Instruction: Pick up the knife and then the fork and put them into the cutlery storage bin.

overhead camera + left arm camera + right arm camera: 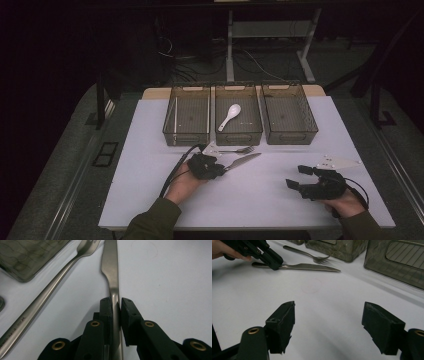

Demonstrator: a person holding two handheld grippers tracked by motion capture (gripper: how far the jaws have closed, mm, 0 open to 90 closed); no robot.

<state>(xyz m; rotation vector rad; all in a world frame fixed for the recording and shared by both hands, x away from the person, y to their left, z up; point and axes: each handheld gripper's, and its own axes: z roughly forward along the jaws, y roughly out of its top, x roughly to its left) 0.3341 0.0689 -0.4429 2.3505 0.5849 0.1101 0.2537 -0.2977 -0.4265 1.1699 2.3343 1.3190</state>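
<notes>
The knife (111, 267) in my left gripper (115, 305) is brushed, satin metal, like the fork (50, 287) beside it. My pads (106, 312) are matt black, rough-edged. The table (170, 290) beneath looks smooth matt white; the bin (27, 257) beyond the fork, translucent smoky plastic.

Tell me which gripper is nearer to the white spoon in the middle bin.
Left. The left gripper, clamped on the knife, sits just in front of the middle bin holding the white spoon. The right gripper rests open farther off, toward the table's near right.
</notes>
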